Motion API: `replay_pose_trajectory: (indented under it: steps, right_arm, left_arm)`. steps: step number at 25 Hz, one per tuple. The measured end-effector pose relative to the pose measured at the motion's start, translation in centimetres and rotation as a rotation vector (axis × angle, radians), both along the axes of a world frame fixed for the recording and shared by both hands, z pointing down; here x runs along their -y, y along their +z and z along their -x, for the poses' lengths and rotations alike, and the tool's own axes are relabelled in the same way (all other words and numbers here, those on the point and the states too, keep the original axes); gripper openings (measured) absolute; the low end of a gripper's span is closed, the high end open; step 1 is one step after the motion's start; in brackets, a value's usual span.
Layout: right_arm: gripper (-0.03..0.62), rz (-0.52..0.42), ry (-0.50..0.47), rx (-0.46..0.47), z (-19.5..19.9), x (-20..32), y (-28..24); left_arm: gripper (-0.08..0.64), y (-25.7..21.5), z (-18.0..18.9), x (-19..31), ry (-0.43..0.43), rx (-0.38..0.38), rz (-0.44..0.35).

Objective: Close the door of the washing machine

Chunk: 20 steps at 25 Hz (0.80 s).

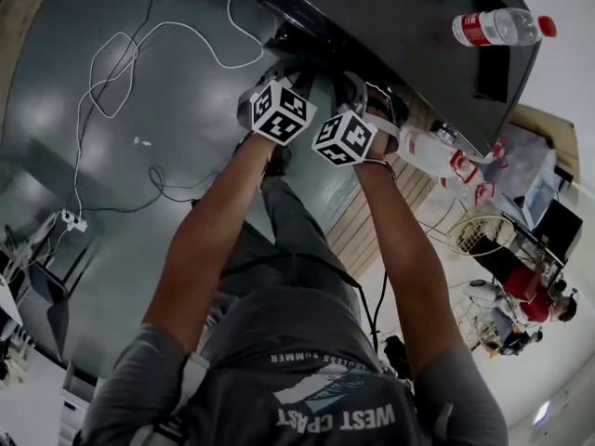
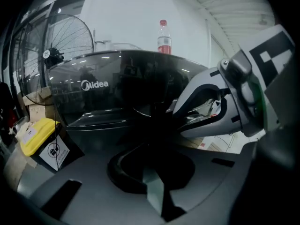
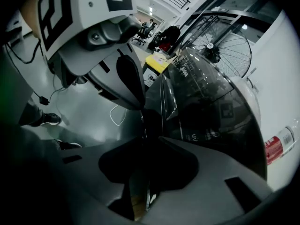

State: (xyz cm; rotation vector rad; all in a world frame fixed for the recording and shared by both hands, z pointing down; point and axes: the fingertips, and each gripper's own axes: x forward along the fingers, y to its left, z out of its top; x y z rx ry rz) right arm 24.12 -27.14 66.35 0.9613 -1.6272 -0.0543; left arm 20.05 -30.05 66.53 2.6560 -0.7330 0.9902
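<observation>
The left gripper [image 2: 157, 122] and the right gripper [image 3: 147, 122] were held side by side with jaws drawn together, tips set against the edge of the dark door [image 2: 96, 102] of the washing machine [image 1: 409, 35] straight ahead

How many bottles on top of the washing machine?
1: a red-capped bottle standing on the washing machine's dark top. Part of that top lies out of frame.

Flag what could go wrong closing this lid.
1. The bottle stands on top of the machine; a slammed lid may topple it.
2. The left gripper and right gripper crowd together at the lid's front edge; they may bump or slip off.
3. Cables lie on the floor near the feet; a step back may snag one.
</observation>
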Motion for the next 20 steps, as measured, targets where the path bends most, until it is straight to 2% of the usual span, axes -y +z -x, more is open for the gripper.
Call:
replay_pose_trajectory:
  steps: [4, 10, 14, 20]
  right_arm:
    - [0.118, -0.015, 0.017, 0.051, 1.0, -0.4, -2.6]
    - [0.074, -0.005, 0.060, 0.287, 4.9, -1.9, -7.6]
    - [0.064, -0.074, 0.056, 0.339, 6.8, -1.8, -12.4]
    - [0.057, -0.174, 0.049, 0.424, 10.5, -2.6, -21.5]
  left_arm:
    - [0.020, -3.0, 2.5, -0.5, -0.004, -0.006, -0.017]
    - [0.020, -8.4, 7.3, -1.4, -0.003, -0.034, -0.063]
    - [0.020, -12.0, 11.9, -2.0, 0.032, -0.028, -0.116]
    - [0.021, -19.3, 19.8, -2.1, 0.028, -0.036, -0.209]
